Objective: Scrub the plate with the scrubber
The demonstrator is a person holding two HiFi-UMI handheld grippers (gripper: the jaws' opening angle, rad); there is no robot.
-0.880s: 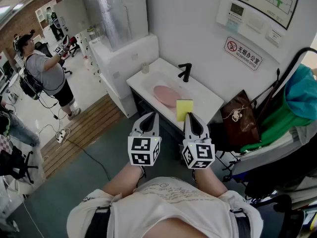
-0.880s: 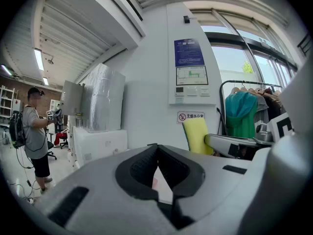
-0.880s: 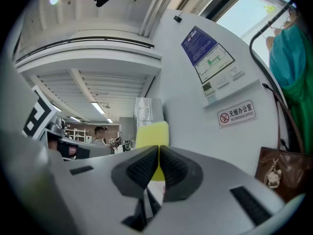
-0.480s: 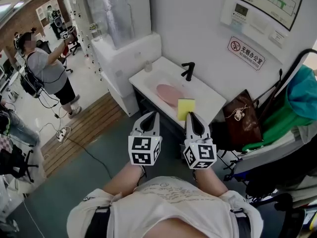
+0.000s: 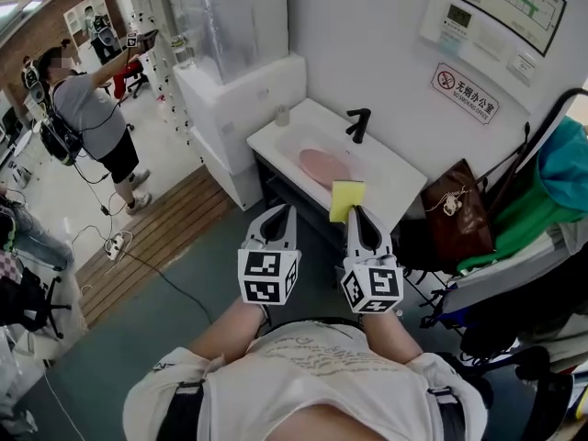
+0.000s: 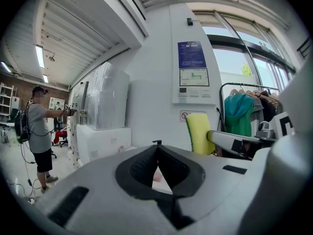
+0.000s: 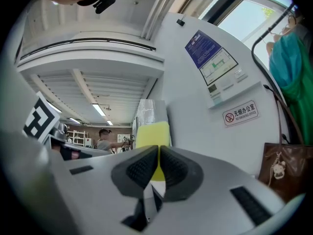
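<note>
Nearest the person's chest, 2 grippers sit side by side. The left gripper [image 5: 283,212] has its jaws pressed together on nothing, while the right gripper [image 5: 355,211] pinches the yellow scrubber [image 5: 346,198] upright. Farther off, apart from the scrubber, the pink plate [image 5: 323,164] lies in the white sink [image 5: 397,189], with a black faucet [image 5: 358,124] at its far side.

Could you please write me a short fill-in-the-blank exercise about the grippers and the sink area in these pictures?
1. The right gripper is shut on a ____ scrubber.
2. The pink plate lies in the ____.
3. The left gripper is shut and holds ____.
4. The faucet behind the plate is ____ in colour.

Missing words: yellow; sink; nothing; black.
</note>
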